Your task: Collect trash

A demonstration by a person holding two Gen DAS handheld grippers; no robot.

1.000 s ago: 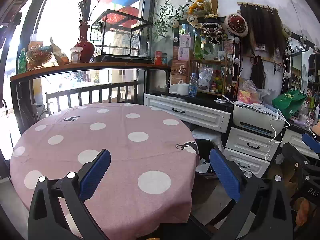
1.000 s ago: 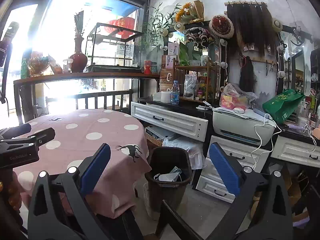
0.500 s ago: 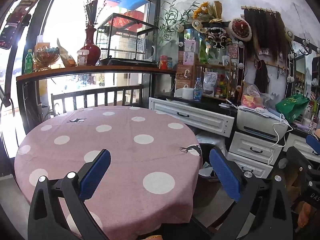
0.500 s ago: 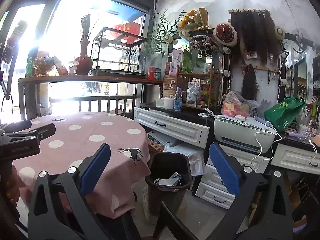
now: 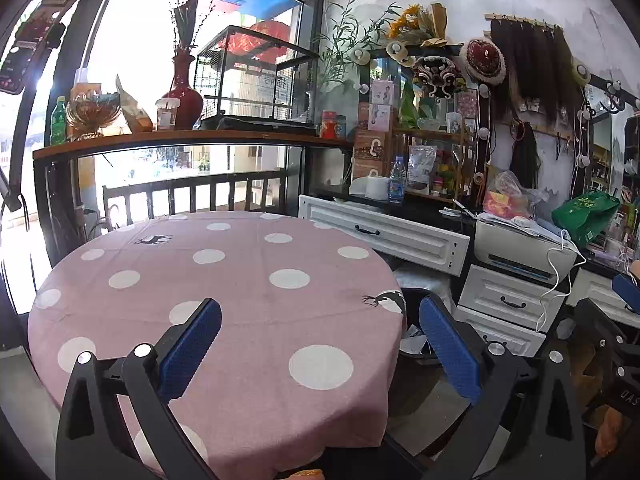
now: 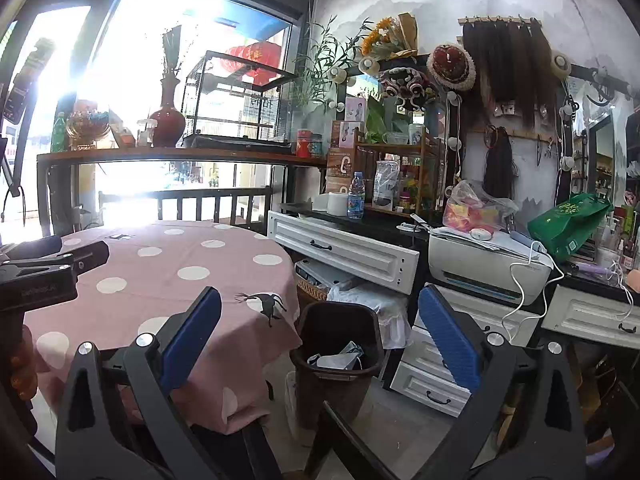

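Note:
A dark brown trash bin (image 6: 338, 354) stands on the floor right of the round table, with crumpled white and grey trash (image 6: 340, 358) inside. In the left wrist view only its rim (image 5: 414, 320) shows past the table edge. My left gripper (image 5: 320, 344) is open and empty above the pink polka-dot tablecloth (image 5: 224, 280). My right gripper (image 6: 320, 340) is open and empty, held above and in front of the bin. The left gripper also shows in the right wrist view (image 6: 52, 268) at the left edge.
White drawer units (image 6: 344, 256) and a printer (image 6: 488, 268) line the wall behind the bin. A wooden shelf (image 5: 192, 138) with a red vase (image 5: 182, 92) runs behind the table. A green bag (image 6: 568, 226) and a plastic bag (image 6: 476, 210) sit on the counter.
Both views have drifted slightly: the table and the bin sit a little lower and further right in the frames. Both grippers stay open and empty.

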